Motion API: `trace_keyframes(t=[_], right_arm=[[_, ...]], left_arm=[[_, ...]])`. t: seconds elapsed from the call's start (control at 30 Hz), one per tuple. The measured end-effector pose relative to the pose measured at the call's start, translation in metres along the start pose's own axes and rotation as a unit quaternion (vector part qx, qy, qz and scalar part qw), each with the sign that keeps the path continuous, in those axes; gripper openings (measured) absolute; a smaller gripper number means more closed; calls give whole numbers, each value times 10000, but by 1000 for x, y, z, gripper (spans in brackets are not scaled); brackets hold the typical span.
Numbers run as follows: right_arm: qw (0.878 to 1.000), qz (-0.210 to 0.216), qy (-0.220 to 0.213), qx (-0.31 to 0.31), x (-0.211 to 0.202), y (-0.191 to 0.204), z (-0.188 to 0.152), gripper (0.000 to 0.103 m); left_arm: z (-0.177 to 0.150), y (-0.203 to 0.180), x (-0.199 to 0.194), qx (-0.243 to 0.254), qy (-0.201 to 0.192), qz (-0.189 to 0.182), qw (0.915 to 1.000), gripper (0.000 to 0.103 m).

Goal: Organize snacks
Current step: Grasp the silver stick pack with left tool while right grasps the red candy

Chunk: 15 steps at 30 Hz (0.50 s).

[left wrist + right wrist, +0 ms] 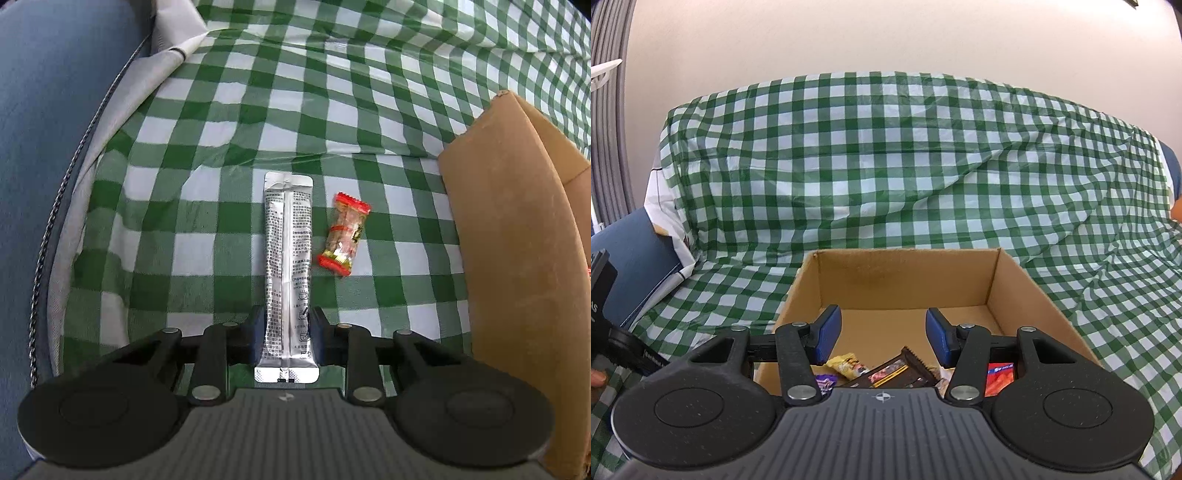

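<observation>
A long silver stick packet (288, 240) lies lengthwise on the green checked cloth (258, 110). My left gripper (288, 317) points down at it, and its blue pads press on both sides of the packet's near end. A small red-ended candy (343, 234) lies just right of the packet. The cardboard box (517, 240) stands at the right. In the right wrist view my right gripper (882, 328) hovers open over the cardboard box (905, 277), nothing between its fingers. Inside lie a brown bar (901, 373), a yellow packet (846, 363) and a red packet (999, 376).
The checked cloth (886, 166) drapes over a sofa back and seat. Blue upholstery (44, 147) with a corded seam shows at the left. A black device (602, 295) and a person's fingertip (596, 378) sit at the left edge of the right wrist view.
</observation>
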State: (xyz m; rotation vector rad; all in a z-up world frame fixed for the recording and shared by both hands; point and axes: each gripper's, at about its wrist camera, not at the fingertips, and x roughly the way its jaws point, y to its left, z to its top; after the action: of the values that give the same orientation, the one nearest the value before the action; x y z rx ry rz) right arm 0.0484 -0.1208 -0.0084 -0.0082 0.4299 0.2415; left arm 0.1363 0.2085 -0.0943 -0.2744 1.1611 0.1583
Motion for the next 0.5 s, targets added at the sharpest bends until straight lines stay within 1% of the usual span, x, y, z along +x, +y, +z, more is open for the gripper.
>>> trace_keyframes(t=[0.17,0.3,0.37,0.5], right_arm=[[9997,195,113,-24,-3,8,-3,53],[9985,489,225,-56,-5,15,-5,53],[9969,706,310,-184,-5,22,-7,53],[9938,953,348,-463,-6,38,-11,52]], left_arm=[[-5,13,-6,-134,118,77,9998,29],[-8,21,-5,-253,286,181,9991,30],[-8,22,-5,-265,314,185,9990,30],[-6,20,-2,-213,291,131,9993,30]])
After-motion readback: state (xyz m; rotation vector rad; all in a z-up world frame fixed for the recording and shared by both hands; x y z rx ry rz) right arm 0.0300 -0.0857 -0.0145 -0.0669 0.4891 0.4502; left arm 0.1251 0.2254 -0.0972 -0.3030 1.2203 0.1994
